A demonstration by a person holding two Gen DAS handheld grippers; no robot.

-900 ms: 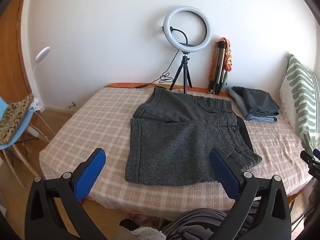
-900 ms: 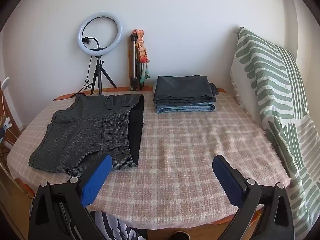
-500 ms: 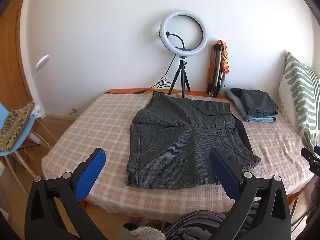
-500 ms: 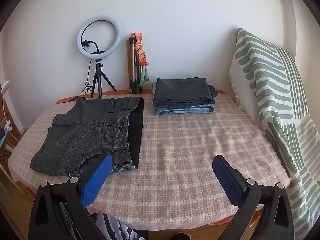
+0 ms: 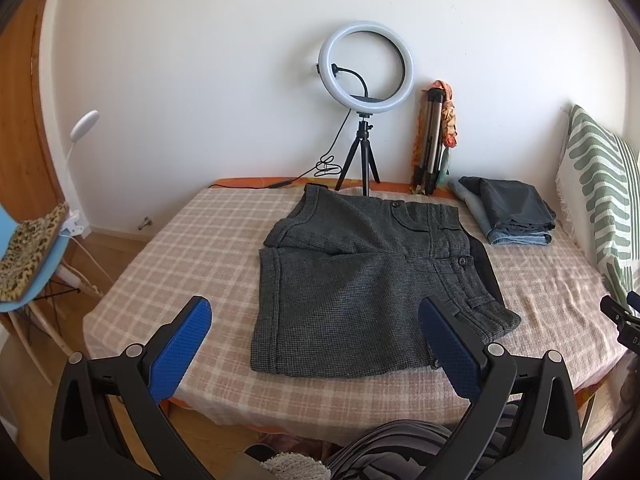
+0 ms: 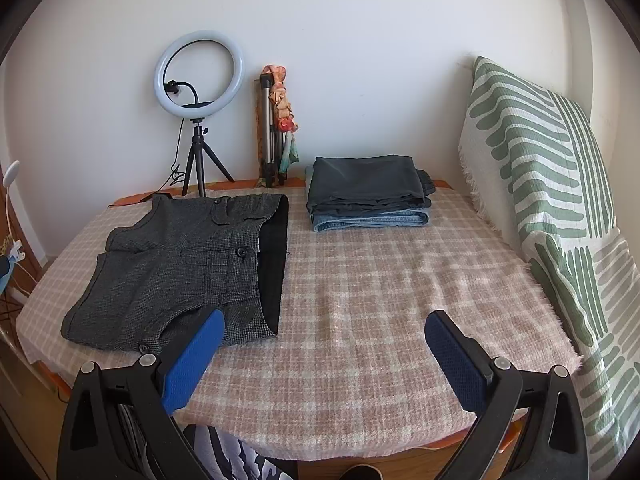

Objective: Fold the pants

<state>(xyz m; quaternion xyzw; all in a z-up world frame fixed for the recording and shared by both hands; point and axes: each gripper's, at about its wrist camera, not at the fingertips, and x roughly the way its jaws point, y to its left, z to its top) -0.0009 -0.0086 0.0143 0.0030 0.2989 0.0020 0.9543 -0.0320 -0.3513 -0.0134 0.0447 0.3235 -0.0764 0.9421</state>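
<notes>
Dark grey tweed shorts (image 5: 360, 276) lie flat on the pink checked tablecloth (image 5: 200, 240), legs to the left, waistband with black lining to the right. They also show in the right wrist view (image 6: 180, 264), at the left. My left gripper (image 5: 316, 340) is open and empty, held back from the table's near edge, in front of the shorts. My right gripper (image 6: 324, 352) is open and empty over the near edge, to the right of the shorts.
A stack of folded pants (image 6: 368, 196) sits at the back right. A ring light on a tripod (image 5: 366, 80) and a folded tripod (image 5: 434, 140) stand at the back wall. A green striped cushion (image 6: 552, 184) leans at the right. A blue chair (image 5: 28, 252) stands at the left.
Both grippers have drawn back and up a little from the table, so the table looks smaller and lower. The shorts have not moved.
</notes>
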